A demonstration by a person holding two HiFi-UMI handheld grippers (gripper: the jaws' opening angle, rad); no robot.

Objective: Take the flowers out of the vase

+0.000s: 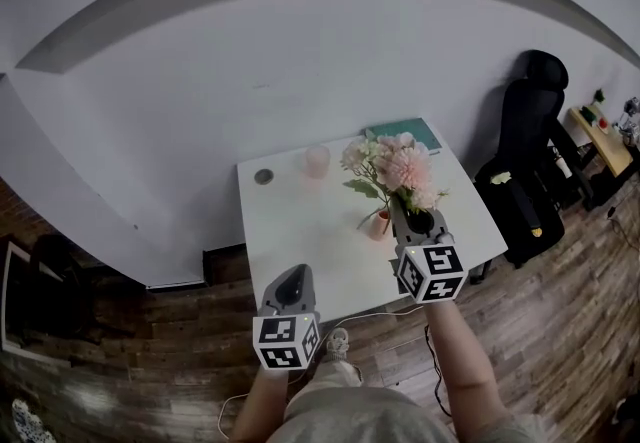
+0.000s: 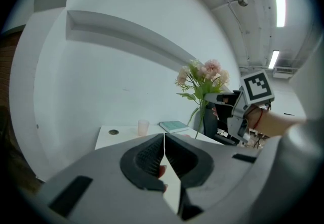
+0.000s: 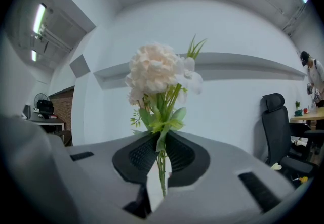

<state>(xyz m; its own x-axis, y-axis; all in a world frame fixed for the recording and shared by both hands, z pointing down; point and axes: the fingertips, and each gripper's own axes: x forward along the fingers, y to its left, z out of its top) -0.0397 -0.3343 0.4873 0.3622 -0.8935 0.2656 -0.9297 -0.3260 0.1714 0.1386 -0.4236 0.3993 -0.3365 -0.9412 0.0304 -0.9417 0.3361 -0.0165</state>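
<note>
A bunch of pink and white flowers [image 1: 398, 167] with green leaves stands over the white table [image 1: 300, 231]. My right gripper [image 1: 400, 203] is shut on its stems [image 3: 161, 160], which run between the pads under the blooms [image 3: 154, 69]. Just below it a small pinkish vase [image 1: 380, 224] stands on the table; whether the stem ends are still inside I cannot tell. In the left gripper view the flowers [image 2: 203, 75] and my right gripper [image 2: 211, 98] show at the right. My left gripper [image 1: 291, 281] hangs at the table's near edge, shut with nothing held [image 2: 164, 138].
On the table's far side stand a pale pink cup [image 1: 317, 160], a small round dark object [image 1: 263, 176] and a teal book [image 1: 405, 133]. A black office chair [image 1: 530, 146] is at the right, with a wooden desk [image 1: 603, 139] beyond. Wood floor lies below.
</note>
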